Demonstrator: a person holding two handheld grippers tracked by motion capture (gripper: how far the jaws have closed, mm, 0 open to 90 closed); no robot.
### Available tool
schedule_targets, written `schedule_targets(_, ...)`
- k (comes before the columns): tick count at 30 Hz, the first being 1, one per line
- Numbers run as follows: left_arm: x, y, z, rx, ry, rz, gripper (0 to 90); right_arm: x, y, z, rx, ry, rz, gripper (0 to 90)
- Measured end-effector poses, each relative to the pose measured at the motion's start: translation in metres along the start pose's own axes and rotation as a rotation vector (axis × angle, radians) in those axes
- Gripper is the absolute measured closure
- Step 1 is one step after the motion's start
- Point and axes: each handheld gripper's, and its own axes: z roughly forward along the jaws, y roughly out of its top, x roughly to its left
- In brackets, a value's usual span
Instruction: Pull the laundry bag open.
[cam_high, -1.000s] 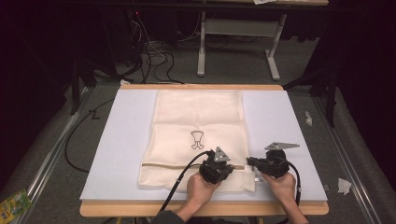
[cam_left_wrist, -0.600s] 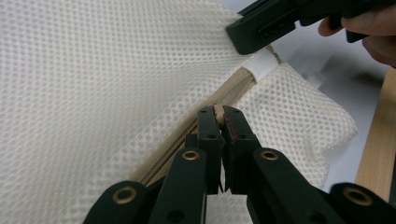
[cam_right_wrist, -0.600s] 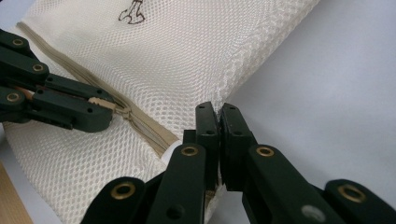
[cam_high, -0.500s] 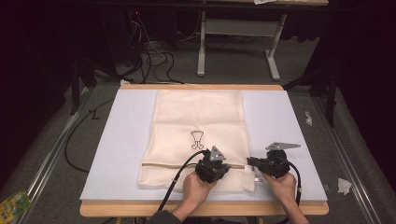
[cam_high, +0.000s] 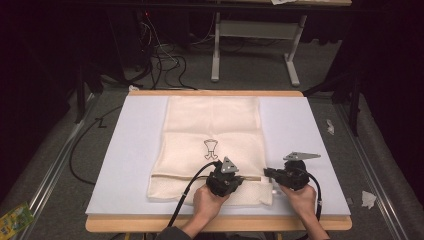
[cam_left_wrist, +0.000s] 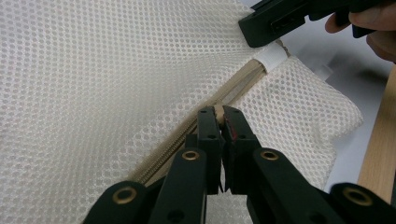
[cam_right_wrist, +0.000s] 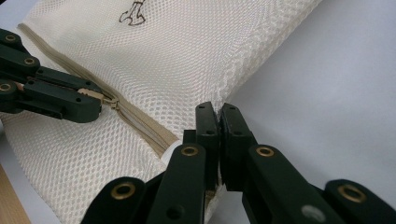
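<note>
The work in hand looked to be running the zipper of a cream mesh laundry bag (cam_high: 212, 140), which lay flat on the white counter (cam_high: 130, 165) with its zipper line (cam_left_wrist: 233, 91) along the near end, close to the person's edge. To do this step well, the pull should probably travel straight along the teeth, low and parallel to the cloth, while the other claw keeps the bag's end taut so the mesh does not bunch or ride up into the slider. A steady, even draw seemed wiser than a jerk, since the fabric looked light and loose.

The left claw (cam_left_wrist: 223, 112) was pressed nearly together, pinching the small tan zipper pull (cam_right_wrist: 97, 94) between its tips, right over the zipper line. The right claw (cam_right_wrist: 218, 111) was likewise closed, with hardly a gap between its jaws, gripping the bag's right edge (cam_right_wrist: 243, 79) just beside the white end tab (cam_left_wrist: 271, 57) of the zipper. In the high view the two claws sat near each other at the bag's near right corner.
</note>
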Motion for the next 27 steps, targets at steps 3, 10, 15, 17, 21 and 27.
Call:
schedule_targets(3, 0.0, -0.001, 0.0, -0.001, -0.004, -0.004, 87.1, 0.0, 0.0, 0.0, 0.0, 0.001, 0.001, 88.8)
schedule_targets(10, 0.01, -0.006, -0.01, -0.006, 0.0, -0.03, 87.1, -0.003, 0.0, -0.002, -0.009, 0.004, 0.016, 88.8)
schedule_targets(15, 0.009, -0.007, -0.011, -0.01, 0.002, -0.022, 87.1, -0.002, 0.001, -0.002, -0.011, -0.001, 0.013, 88.8)
schedule_targets(17, 0.01, -0.008, -0.014, -0.01, 0.019, -0.021, 87.1, -0.003, 0.0, -0.002, -0.011, -0.009, 0.01, 88.8)
schedule_targets(21, 0.018, -0.016, -0.023, -0.013, 0.025, -0.044, 87.1, -0.004, 0.001, -0.002, -0.009, -0.003, 0.022, 88.8)
schedule_targets(27, 0.027, -0.023, -0.032, -0.026, 0.029, -0.078, 87.1, -0.003, 0.001, 0.0, -0.006, -0.007, 0.015, 88.8)
